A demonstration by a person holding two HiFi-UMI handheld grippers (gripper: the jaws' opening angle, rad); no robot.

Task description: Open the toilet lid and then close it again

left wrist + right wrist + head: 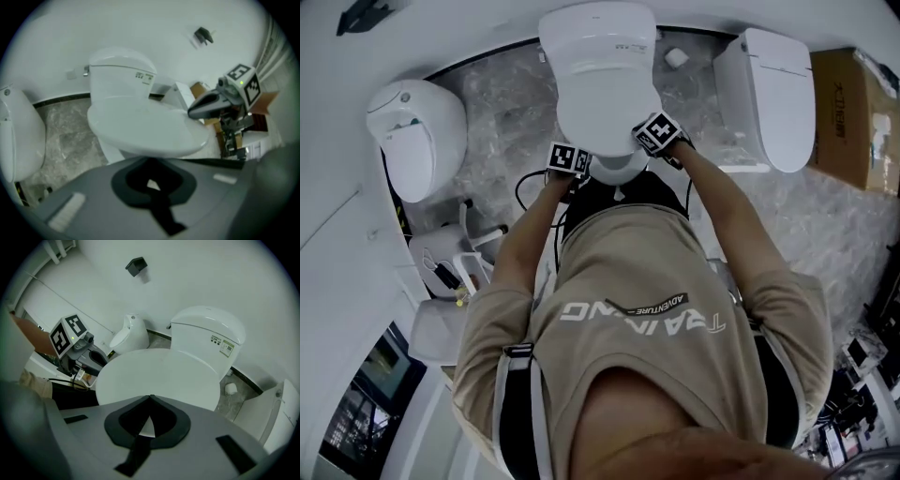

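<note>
The white oval toilet lid (pixel 598 103) lies nearly flat over its bowl (pixel 616 171).

left tool (pixel 150 161): jaws together | toilet lid (pixel 143 130): down | right tool (pixel 193 112): beside lid

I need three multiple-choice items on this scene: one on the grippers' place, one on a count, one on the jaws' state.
1. Where are the left gripper and the right gripper?
A. By the front edge of the middle white porcelain toilet.
B. On a cardboard box.
C. Over a sink.
2. How many white porcelain fixtures line the wall?
A. One.
B. Three.
C. Five.
3. The left gripper's jaws are:
A. wide apart.
B. shut on a cloth.
C. shut, empty.
Key: 1 A, head view shows both there; 2 B, a left fixture, this toilet, a right toilet; 3 C, tips meet.
</note>
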